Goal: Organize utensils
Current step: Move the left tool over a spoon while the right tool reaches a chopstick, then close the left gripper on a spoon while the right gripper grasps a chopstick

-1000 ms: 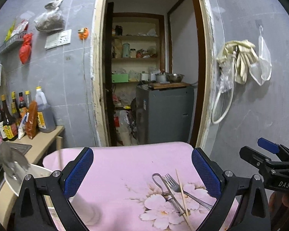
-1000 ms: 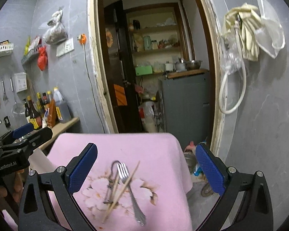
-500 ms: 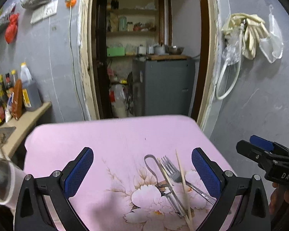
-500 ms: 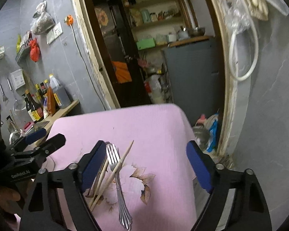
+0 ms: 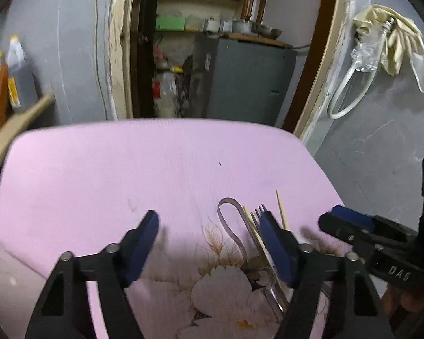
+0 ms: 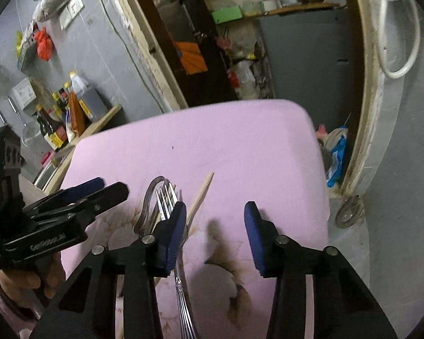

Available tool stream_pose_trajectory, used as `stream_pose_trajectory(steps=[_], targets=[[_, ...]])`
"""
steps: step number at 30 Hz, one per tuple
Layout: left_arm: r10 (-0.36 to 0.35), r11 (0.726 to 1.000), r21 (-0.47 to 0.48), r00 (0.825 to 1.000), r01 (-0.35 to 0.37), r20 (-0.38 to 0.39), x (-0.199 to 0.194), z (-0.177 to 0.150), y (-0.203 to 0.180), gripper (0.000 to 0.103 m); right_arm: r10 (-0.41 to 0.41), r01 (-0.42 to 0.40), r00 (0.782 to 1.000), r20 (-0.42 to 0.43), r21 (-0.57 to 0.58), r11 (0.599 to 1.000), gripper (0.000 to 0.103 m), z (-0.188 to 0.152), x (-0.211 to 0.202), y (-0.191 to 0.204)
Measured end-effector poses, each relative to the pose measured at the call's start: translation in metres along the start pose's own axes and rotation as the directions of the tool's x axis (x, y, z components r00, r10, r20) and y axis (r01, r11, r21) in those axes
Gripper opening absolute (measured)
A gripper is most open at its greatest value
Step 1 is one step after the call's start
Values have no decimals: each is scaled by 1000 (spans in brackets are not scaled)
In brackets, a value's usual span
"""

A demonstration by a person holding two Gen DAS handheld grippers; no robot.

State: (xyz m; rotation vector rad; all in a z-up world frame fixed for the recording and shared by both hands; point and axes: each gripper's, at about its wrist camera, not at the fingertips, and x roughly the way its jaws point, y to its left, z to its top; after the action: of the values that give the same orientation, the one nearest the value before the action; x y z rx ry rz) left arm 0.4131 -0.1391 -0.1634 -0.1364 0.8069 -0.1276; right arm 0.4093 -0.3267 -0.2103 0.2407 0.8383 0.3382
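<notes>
A fork (image 6: 166, 203), chopsticks (image 6: 202, 193) and what may be tongs (image 5: 229, 223) are heaped on the pink-clothed worktop (image 5: 127, 169). The left hand-held gripper (image 5: 209, 243) and right hand-held gripper (image 6: 214, 226), just narrowed, are held part-open over the heap; nothing is gripped.

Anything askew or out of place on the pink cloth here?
Yes: the fork, metal tongs and chopsticks lie crossed in a loose heap on the pink cloth, not sorted. Nothing looks spilled or damaged.
</notes>
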Motion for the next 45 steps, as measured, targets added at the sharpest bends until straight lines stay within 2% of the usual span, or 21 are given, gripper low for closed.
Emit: stream_pose_trajectory(steps=[2, 7, 12, 14, 17, 22, 25, 26, 28, 34, 40, 45], targets=[[-31, 999, -28, 999, 30, -34, 9, 2, 5, 56, 0, 0, 1000, -24, 1, 1000, 33, 3, 8, 2], [-91, 993, -90, 990, 81, -110, 32, 3, 14, 41, 5, -4, 999, -49, 9, 1000, 32, 11, 20, 6], [-140, 983, -136, 981, 122, -131, 40, 5, 16, 30, 10, -8, 997, -76, 28, 1000, 27, 16, 31, 5], [-146, 982, -140, 979, 127, -141, 42, 7, 16, 20, 14, -11, 996, -88, 38, 999, 25, 17, 35, 5], [-148, 982, -141, 975, 126, -163, 47, 10, 15, 12, 6, -2, 994, -107, 38, 999, 23, 19, 40, 7], [-143, 985, -123, 968, 119, -206, 51, 17, 13, 7, -11, 18, 989, -146, 47, 999, 21, 23, 49, 12], [-118, 991, -91, 965, 99, -232, 52, 20, 5, 5, -60, 64, 983, -171, 18, 998, 16, 25, 53, 18], [-114, 992, -87, 965, 95, -237, 52, 21, 5, 4, -69, 72, 982, -178, 14, 997, 11, 26, 54, 20], [-105, 993, -80, 964, 88, -244, 52, 23, 3, 4, -57, 64, 981, -183, 28, 998, 8, 27, 55, 20], [-106, 992, -86, 969, 89, -223, 44, 18, 2, 2, 10, 3, 993, -120, 108, 994, 4, 21, 37, 10], [-117, 990, -89, 986, 107, -115, 10, 18, 2, 2, 67, -67, 998, 9, 143, 987, 4, 14, 4, 13], [-112, 991, -72, 994, 110, -17, -23, 16, -1, 2, 95, -114, 987, 128, 147, 983, 4, 8, -30, 23]])
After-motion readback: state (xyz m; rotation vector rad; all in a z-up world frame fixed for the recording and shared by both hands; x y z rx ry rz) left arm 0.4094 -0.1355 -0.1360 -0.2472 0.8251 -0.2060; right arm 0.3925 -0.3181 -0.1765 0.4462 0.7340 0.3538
